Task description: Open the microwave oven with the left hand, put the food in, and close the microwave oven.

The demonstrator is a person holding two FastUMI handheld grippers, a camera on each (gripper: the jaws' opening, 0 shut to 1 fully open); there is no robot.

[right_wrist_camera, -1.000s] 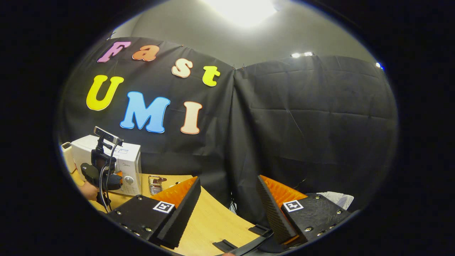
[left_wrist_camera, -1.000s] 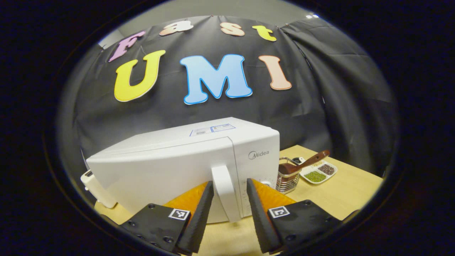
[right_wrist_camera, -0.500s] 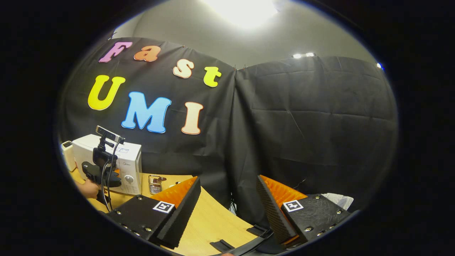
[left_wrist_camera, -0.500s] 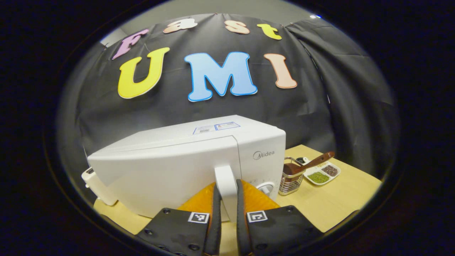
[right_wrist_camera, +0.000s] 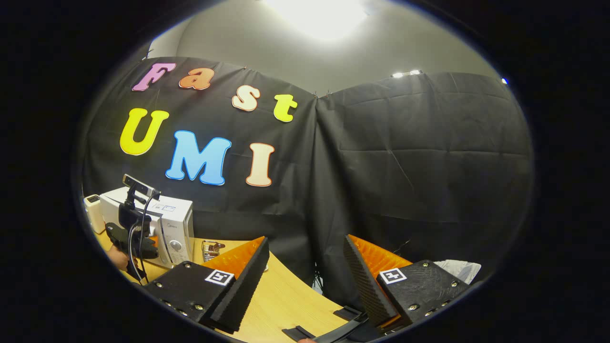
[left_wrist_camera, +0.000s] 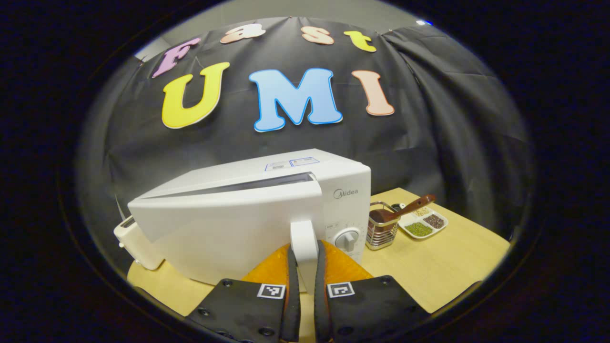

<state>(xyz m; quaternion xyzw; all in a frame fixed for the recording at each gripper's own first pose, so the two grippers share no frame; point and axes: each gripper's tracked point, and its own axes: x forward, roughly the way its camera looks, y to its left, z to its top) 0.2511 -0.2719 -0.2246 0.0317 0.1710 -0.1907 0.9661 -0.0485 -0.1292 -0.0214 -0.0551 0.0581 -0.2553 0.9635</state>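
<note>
My left tongs (left_wrist_camera: 304, 267) pinch handle (left_wrist_camera: 303, 245) of microwave (left_wrist_camera: 248, 214) door (left_wrist_camera: 224, 228); door ajar, gap along top. Microwave sits on desk (left_wrist_camera: 452, 262). Rack (left_wrist_camera: 380, 231), dish (left_wrist_camera: 421, 224) to right. My right tongs (right_wrist_camera: 305, 271) spread, holding nothing.

The microwave (left_wrist_camera: 248, 214) interior stayed hidden behind its barely cracked door (left_wrist_camera: 224, 228); the handle's (left_wrist_camera: 304, 247) lower end was covered by the fingers (left_wrist_camera: 291, 286).

The white microwave oven (left_wrist_camera: 248, 214) has the name "Midea" (left_wrist_camera: 346, 193) on its front, by the door (the sticker (left_wrist_camera: 285, 165) on top is too small to read).
</note>
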